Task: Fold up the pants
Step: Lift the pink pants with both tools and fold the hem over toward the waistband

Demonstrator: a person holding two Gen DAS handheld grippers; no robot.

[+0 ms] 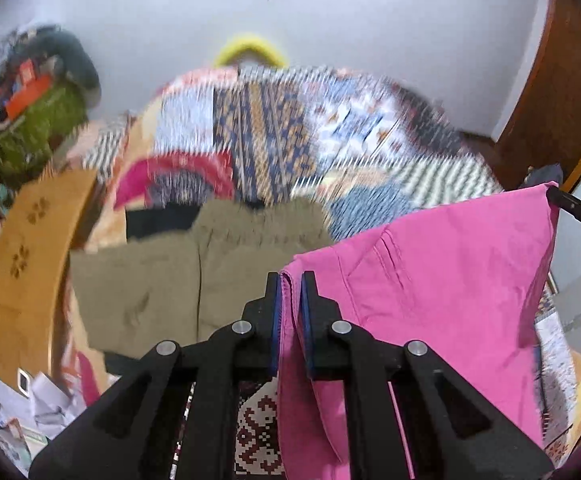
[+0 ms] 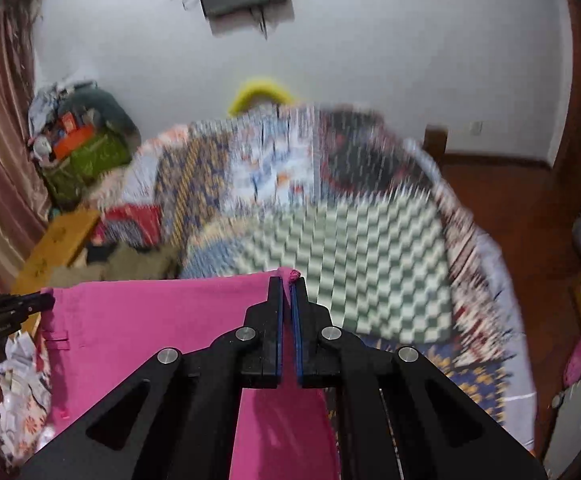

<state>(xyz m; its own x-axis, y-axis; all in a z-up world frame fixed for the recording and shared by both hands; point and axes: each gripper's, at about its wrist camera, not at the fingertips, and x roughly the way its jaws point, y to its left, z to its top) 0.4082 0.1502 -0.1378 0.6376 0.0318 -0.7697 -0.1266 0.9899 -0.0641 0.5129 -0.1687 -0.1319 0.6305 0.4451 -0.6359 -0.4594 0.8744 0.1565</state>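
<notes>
Filling most of both views, a white wall [image 2: 370, 60] backs a bed with a patterned quilt [image 2: 354, 248]; wood floor [image 2: 510, 200] at right. Pink pants [image 1: 430, 272] hang above it, clamped by left gripper [image 1: 290, 280] and right gripper [image 2: 287, 284]. Khaki pants [image 1: 170, 280] lie beneath.

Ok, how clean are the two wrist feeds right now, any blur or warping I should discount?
Left wrist: bed quilt streaked by motion blur, while the left gripper and pink pants stay fairly sharp. Right wrist: same streaking on the quilt, right gripper crisp. Both views: strong fisheye bending, dark corners.
</notes>
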